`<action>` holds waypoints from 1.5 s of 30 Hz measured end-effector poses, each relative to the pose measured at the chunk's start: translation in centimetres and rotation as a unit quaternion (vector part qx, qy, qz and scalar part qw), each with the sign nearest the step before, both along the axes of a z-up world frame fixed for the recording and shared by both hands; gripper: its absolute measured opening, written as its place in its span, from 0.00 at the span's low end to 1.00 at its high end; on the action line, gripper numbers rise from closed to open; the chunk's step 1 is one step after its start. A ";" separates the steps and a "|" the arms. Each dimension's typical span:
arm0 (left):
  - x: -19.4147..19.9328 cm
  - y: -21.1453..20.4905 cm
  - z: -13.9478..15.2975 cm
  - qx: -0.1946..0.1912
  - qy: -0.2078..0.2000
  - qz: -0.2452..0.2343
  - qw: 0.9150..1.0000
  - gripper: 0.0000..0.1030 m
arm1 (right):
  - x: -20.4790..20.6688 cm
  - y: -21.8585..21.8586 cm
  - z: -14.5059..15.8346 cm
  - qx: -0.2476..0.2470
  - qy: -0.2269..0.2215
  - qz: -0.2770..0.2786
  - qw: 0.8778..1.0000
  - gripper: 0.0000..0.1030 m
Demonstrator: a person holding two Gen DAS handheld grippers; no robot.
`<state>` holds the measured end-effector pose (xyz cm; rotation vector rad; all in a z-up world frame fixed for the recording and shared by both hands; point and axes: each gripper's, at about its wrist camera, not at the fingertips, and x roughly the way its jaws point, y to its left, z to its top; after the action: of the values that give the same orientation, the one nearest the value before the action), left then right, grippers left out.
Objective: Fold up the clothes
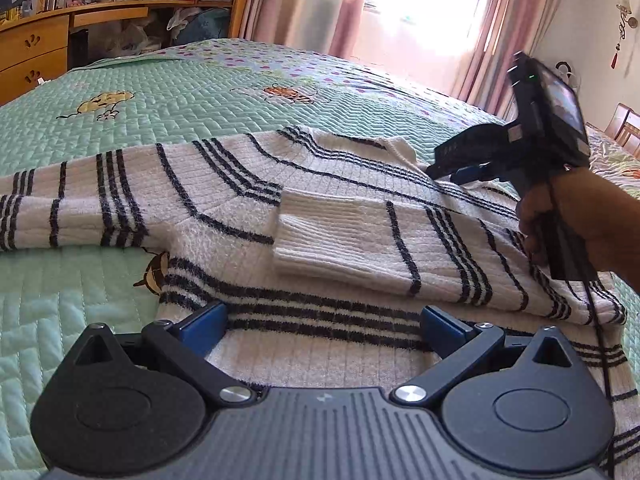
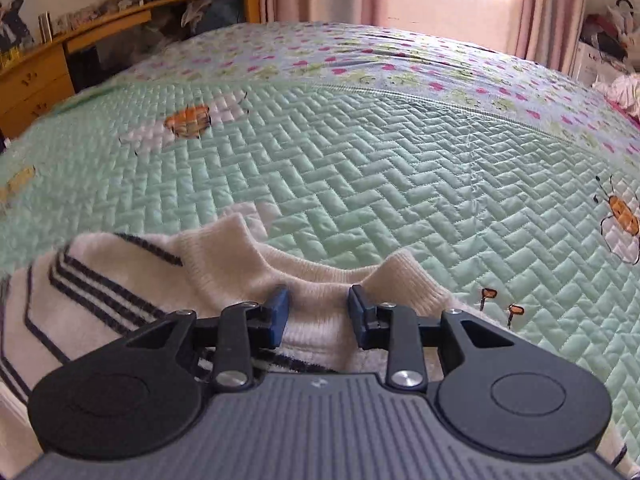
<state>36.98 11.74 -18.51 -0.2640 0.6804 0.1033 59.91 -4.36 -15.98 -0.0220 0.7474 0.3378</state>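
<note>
A white knitted sweater (image 1: 224, 216) with black stripes lies flat on the bed, one sleeve folded across its body with the ribbed cuff (image 1: 324, 236) on top. My left gripper (image 1: 326, 320) stands wide open just over the sweater's lower edge, and its pads do not press on the knit. A hand (image 1: 580, 216) holds my right gripper (image 1: 444, 172) at the far side by the neck. In the right wrist view the right gripper (image 2: 318, 304) hangs over the ribbed collar (image 2: 320, 276), jaws partly apart, with the collar showing in the gap and not pinched.
A green quilted bedspread (image 2: 400, 160) with bee prints covers the bed around the sweater (image 2: 120, 280). A wooden desk with drawers (image 1: 36, 48) stands beyond the bed's left side. Pink curtains (image 1: 304, 4) frame a bright window at the back. A wooden chair (image 1: 628, 124) is at the right.
</note>
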 end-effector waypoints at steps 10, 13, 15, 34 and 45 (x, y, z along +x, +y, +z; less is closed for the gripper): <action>0.0 -0.1 0.0 0.000 -0.001 0.001 1.000 1.00 | 0.4 -2.6 -1.8 0.007 -0.002 -0.046 0.999 0.35; 0.0 0.0 0.0 -0.002 -0.001 0.001 1.000 1.00 | 1.0 -2.5 -1.4 0.018 -0.010 -0.063 0.998 0.35; 0.0 0.0 0.0 -0.001 -0.001 0.001 1.000 1.00 | 0.2 -3.4 -0.3 0.062 -0.037 -0.071 0.995 0.35; 0.0 0.0 0.1 -0.003 0.001 0.002 1.000 1.00 | -1.5 0.7 1.5 0.111 -0.021 0.022 0.993 0.41; 0.0 0.1 0.1 -0.007 -0.001 0.002 1.000 1.00 | 1.5 5.4 0.5 0.120 0.000 0.026 0.992 0.41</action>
<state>36.99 11.88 -18.44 -0.2794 0.6792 0.1027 61.42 1.06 -15.44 0.1850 0.7040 0.4758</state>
